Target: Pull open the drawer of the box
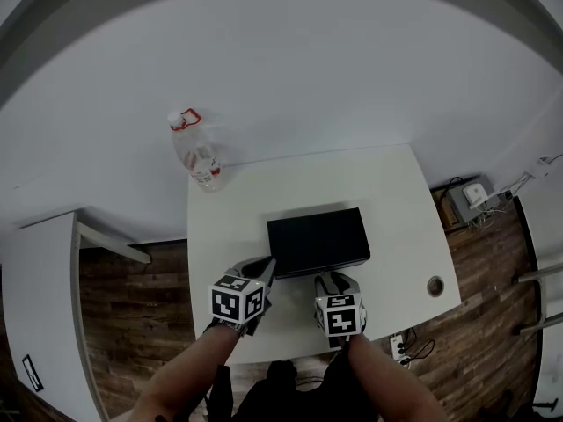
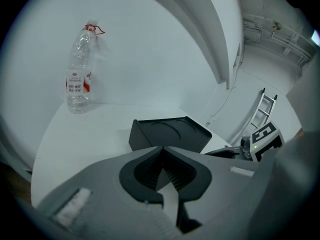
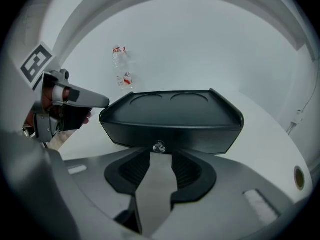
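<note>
A flat black box (image 1: 317, 240) lies in the middle of the white table (image 1: 396, 200), its drawer front facing me. The drawer looks closed, and a small shiny knob (image 3: 159, 146) sits at the front's middle. My right gripper (image 3: 160, 156) is open just in front of the box (image 3: 172, 116), its fingertips either side of the knob and not pressing on it. In the head view this right gripper (image 1: 334, 280) is at the box's near edge. My left gripper (image 2: 161, 149) is shut on nothing, beside the box's (image 2: 170, 133) near left corner, and shows in the head view (image 1: 264, 269) too.
A clear plastic bottle (image 1: 195, 152) with a red label stands at the table's far left corner, against the white wall. A round cable hole (image 1: 435, 285) is near the table's right front edge. A second white desk (image 1: 44, 306) stands to the left, over wooden floor.
</note>
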Tool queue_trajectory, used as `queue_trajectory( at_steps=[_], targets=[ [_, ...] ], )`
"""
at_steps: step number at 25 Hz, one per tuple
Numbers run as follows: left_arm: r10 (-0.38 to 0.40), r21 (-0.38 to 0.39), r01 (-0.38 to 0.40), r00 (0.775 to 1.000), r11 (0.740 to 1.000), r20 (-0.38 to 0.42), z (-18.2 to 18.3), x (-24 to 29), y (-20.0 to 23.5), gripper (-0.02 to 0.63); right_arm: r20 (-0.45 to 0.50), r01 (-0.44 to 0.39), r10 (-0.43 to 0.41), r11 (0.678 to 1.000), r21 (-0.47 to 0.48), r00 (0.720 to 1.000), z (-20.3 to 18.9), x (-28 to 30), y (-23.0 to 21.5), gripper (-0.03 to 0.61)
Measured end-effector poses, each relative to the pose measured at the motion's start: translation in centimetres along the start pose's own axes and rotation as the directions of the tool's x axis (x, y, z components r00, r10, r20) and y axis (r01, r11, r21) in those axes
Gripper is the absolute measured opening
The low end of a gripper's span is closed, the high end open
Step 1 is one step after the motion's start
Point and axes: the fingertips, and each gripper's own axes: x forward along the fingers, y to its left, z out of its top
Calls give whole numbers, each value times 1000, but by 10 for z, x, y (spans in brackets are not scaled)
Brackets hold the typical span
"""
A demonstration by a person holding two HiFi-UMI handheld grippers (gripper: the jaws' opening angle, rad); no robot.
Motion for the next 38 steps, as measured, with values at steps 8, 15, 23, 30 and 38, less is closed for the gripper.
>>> queue_trajectory(
  at_steps=[8, 15, 23, 30, 38],
  targets=[
    [74, 4, -74, 997, 997, 11, 2, 2, 10, 12, -7, -5, 5, 999, 35, 1000, 3, 13, 5, 134],
    [123, 13, -124, 992, 992, 32, 1, -1, 9, 15, -28, 20, -19, 999, 50, 999, -2, 16, 2, 72],
    [161, 84, -165, 985, 983, 56, 2, -1, 6, 8, -33, 27, -26, 1000, 16, 999, -2, 20, 3, 69],
    [190, 72, -194, 980, 978, 57, 1, 0, 9, 5, -35, 18, -18, 1000, 14, 999, -8, 13, 7, 69],
    [204, 164, -210, 978, 964, 52, 2, 0, 6, 6, -29, 10, -9, 1000, 21, 1000, -11, 7, 10, 69]
  ],
)
